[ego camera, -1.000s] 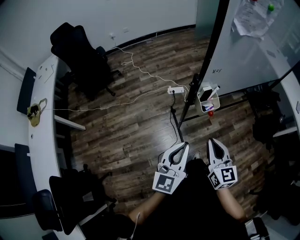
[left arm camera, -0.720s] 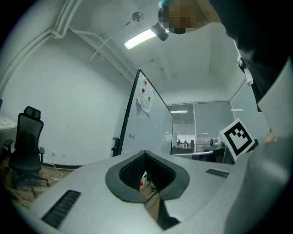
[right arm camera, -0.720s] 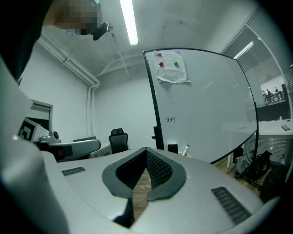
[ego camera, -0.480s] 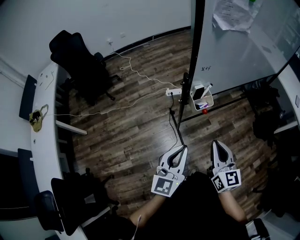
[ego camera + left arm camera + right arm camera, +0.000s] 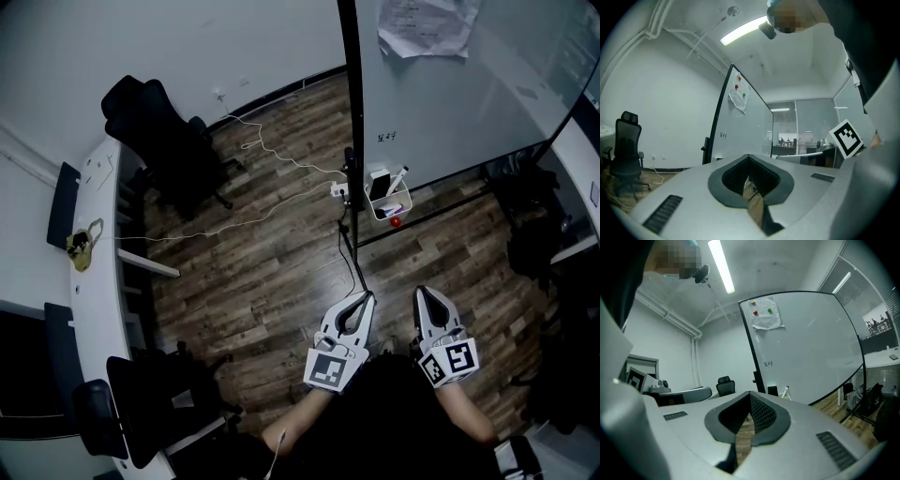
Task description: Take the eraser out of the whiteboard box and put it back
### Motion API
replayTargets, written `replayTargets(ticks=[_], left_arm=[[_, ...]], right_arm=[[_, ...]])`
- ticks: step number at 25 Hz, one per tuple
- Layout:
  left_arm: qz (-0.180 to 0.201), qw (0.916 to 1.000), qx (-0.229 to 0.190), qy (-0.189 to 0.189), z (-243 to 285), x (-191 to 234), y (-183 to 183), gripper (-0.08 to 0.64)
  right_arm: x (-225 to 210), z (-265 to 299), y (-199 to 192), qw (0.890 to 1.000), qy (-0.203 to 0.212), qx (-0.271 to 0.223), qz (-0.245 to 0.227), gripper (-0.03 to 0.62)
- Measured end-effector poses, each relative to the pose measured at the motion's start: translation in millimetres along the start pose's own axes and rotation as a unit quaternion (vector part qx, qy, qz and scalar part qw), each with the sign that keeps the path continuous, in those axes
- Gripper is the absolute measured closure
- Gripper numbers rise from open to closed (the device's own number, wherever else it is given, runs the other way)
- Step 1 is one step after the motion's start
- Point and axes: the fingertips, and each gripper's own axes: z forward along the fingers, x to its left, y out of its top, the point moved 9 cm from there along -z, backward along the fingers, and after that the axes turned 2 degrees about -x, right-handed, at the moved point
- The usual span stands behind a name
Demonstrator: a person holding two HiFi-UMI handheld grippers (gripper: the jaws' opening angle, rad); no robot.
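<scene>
I'm looking down on a dark plank floor (image 5: 272, 253) in a white-walled office. A curved white desk (image 5: 94, 272) runs along the left with a black office chair (image 5: 155, 117) near its far end. A white cable (image 5: 281, 141) trails over the planks to a power strip (image 5: 339, 190). A whiteboard (image 5: 450, 103) in a black frame fills the upper right, with a sheet of paper (image 5: 422, 28) stuck on it.

The paper's top is cut off in the head view, and the small writing on the board is too small for me to read. The whiteboard box (image 5: 389, 208) sits at the board's lower left corner by the frame post, well apart from both grippers. In the right gripper view only the tops of its contents show over the gripper's body.

The eraser (image 5: 380, 183) is the dark block in that box. It stands on end with its long axis upright, beside a marker (image 5: 401, 175) that leans to the right.

The left gripper (image 5: 367, 296) and right gripper (image 5: 421, 292) are side by side and point toward the board, each with its jaws closed tip to tip on nothing
</scene>
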Motion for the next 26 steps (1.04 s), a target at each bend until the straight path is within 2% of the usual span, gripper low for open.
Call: replayTargets(ticks=[14, 26], left_arm=[[0.011, 0.9998, -0.012, 0.006, 13.1, -14.4, 5.5, 0.554], [0.014, 0.9999, -0.008, 0.004, 25.1, -10.9, 4.8, 0.554]], right_arm=[[-10.4, -2.4, 4.3, 1.000, 0.024, 0.001, -0.009, 0.578], [-18.1, 5.0, 5.5, 1.000, 0.024, 0.002, -0.011, 0.578]])
